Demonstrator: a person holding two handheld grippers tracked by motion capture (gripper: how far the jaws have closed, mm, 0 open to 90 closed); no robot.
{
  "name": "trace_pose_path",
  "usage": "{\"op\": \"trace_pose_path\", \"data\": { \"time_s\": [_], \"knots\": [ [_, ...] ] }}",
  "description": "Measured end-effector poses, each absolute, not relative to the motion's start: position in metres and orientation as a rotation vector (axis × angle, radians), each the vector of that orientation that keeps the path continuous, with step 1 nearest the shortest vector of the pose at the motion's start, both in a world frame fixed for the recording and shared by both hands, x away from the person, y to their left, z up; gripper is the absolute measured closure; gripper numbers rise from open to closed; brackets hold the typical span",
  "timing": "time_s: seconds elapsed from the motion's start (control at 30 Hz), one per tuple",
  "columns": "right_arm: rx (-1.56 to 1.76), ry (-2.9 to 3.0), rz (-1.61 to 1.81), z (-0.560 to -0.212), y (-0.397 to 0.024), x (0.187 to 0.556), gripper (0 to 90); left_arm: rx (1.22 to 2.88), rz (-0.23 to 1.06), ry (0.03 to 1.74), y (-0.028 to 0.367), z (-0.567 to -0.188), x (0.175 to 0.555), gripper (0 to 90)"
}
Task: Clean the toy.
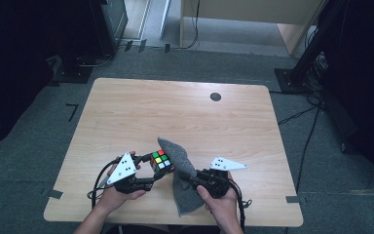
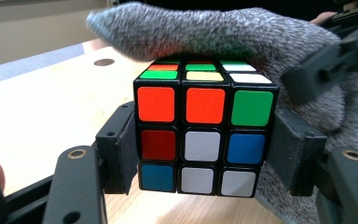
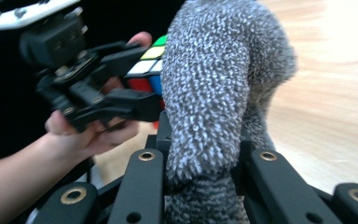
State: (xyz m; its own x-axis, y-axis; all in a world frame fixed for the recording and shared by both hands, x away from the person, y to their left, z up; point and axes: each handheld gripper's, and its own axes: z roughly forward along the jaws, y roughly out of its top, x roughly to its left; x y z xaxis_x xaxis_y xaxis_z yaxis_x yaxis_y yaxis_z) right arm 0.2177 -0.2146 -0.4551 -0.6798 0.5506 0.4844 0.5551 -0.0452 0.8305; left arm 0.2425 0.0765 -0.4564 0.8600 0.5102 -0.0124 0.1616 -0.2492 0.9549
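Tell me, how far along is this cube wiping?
Both pickups look done: the left gripper clamps the puzzle cube above the table, and the right gripper pinches the grey cloth. In hand: the cloth is draped over the cube's top. Probably left: the other faces, then setting both down.

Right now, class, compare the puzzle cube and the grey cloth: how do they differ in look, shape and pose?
The puzzle cube is hard-edged with bright coloured squares; the grey cloth is plain, fuzzy and limp. The cube keeps its square form, while the cloth folds and drapes over the cube's top. The cube sits in the left tool; the cloth is bunched in the right tool. Both are clamped above the table.
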Motion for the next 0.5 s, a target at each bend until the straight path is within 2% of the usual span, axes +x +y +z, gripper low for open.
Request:
{"op": "trace_pose_path", "data": {
  "time_s": [0.13,0.3,0.5],
  "knots": [
    [-1.251,-2.156,-1.995,-0.447,-0.221,0.214,74.2,1.846,0.386,0.499,0.072,-0.458,0.241,34.4],
    [-1.127,-2.319,-1.86,-0.458,-0.203,0.215,74.0,1.844,0.419,0.525,0.072,-0.455,0.241,34.3],
    [-1.325,-2.375,-1.743,-0.475,-0.203,0.22,73.9,1.699,0.408,0.623,0.091,-0.447,0.247,34.4]
  ]
}}
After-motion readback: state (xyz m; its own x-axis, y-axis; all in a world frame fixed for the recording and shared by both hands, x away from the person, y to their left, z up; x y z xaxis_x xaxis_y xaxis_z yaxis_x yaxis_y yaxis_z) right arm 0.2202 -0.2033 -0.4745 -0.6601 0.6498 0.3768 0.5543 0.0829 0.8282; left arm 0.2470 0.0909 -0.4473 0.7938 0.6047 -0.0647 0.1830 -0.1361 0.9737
